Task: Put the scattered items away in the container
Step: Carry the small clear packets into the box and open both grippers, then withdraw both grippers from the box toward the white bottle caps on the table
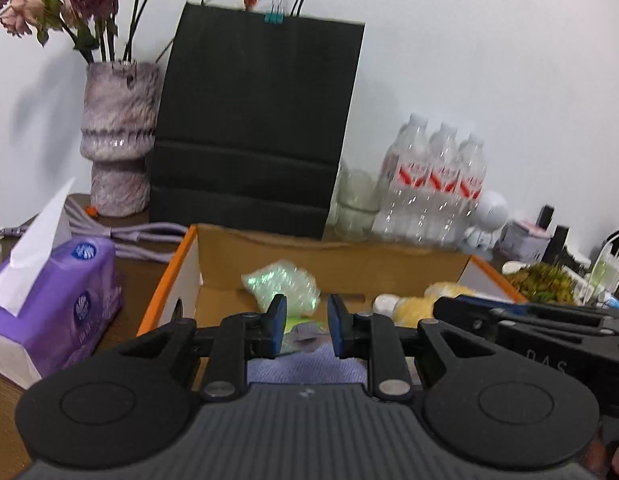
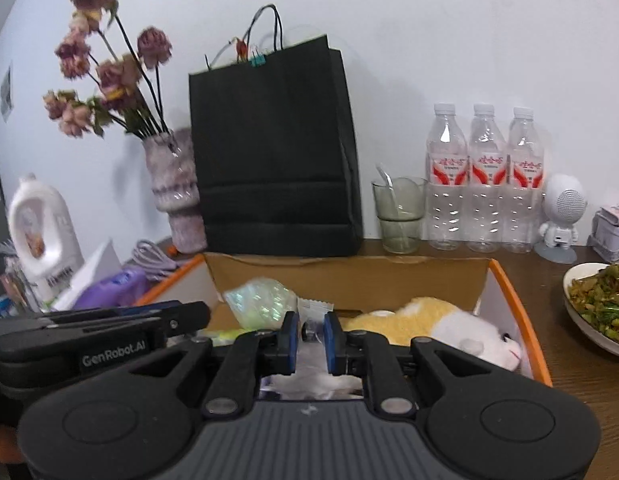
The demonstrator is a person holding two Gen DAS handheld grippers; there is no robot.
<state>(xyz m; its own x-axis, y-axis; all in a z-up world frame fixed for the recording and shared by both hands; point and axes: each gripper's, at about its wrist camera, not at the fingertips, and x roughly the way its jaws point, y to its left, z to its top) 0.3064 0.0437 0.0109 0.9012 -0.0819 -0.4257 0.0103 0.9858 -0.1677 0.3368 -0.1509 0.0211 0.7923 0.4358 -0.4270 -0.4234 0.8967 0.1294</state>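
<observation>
both tongs are held side by side over the near edge of the cardboard box (image 2: 349, 276), the container on the table, and everything to be tidied that can be seen already lies ahead of and below the tips, inside it: an iridescent bag (image 2: 265, 300) toward the back left and a plush toy (image 2: 437, 326) stretched across the right half, head toward the right wall. the left gripper (image 1: 307, 326) is seen with a narrow gap and nothing pinched, while the right gripper (image 2: 311, 338) is taken as clenched on nothing. the toy is judged nearer the right hand, the bag nearer the left.
</observation>
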